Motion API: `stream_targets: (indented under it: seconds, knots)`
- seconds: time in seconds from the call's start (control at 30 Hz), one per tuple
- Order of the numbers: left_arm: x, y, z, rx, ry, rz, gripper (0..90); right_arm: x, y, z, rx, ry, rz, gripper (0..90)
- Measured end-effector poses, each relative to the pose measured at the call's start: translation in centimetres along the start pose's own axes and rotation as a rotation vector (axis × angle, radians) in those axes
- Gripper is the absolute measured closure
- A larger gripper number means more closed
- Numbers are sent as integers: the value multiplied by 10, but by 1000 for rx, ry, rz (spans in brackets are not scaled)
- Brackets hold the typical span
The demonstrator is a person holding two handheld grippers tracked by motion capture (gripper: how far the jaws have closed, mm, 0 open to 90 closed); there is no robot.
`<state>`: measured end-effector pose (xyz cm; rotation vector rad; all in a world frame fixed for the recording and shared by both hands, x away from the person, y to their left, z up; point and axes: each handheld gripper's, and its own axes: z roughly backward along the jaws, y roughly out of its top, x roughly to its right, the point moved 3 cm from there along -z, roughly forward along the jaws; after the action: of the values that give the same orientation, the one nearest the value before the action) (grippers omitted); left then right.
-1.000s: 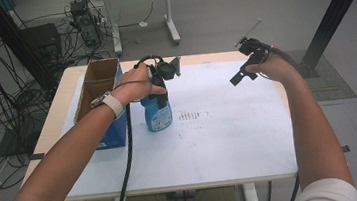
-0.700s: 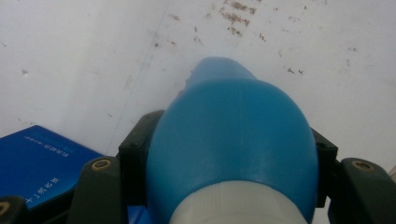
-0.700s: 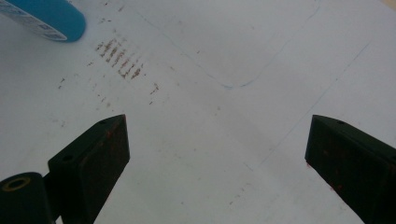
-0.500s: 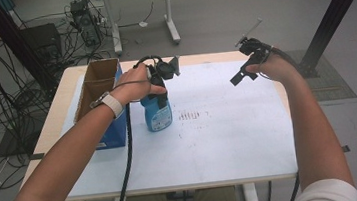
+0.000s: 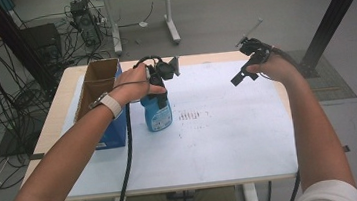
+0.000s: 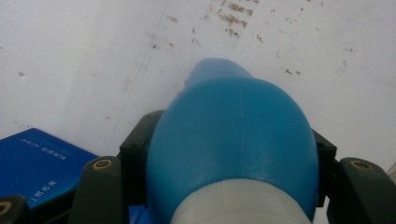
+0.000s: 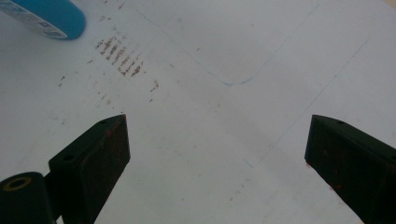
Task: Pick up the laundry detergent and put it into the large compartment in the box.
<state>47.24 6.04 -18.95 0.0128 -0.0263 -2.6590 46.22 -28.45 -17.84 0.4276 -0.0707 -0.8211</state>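
Left gripper [image 5: 161, 93] clamps the blue bottle [image 5: 157, 114] from above, jaws pressed on both sides of the body just below the white collar; in the left gripper view the bottle [image 6: 233, 140] sits between the two jaws with no gap either side. The bottle stands upright on the white table [image 5: 231, 145], left of centre, just beside the blue side of the cardboard box [image 5: 96, 89], apart from it as far as I can tell. Brown smudge marks [image 5: 192, 115] lie on the table just right of the bottle.

Right gripper [image 5: 244, 73] hangs above the far right part of the table, jaws wide apart, nothing between them; the right gripper view shows bare table between the jaws and a corner of the bottle [image 7: 46, 16] far off.

Step in hand, as I judge it: grasp made, lift not yet begun. Next move calls for a straight lift keeping the bottle upright, with a firm grip since the body is smooth and rounded and could slip or twist. Destination is likely the open box or the other gripper; can't tell which.

Writing: the bottle has a label with blue and white print, too small to read. The box side in the left gripper view [image 6: 37, 163] carries pale characters, blurred, not legible. No brand readable.
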Motion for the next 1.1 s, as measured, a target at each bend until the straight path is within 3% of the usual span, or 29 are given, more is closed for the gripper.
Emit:
stream_targets:
  seconds: [1.1]
  knots:
    - [0, -2, 0, 10, 0, 16, 382, 0, -1, 3, 4, -1, 0, 69]
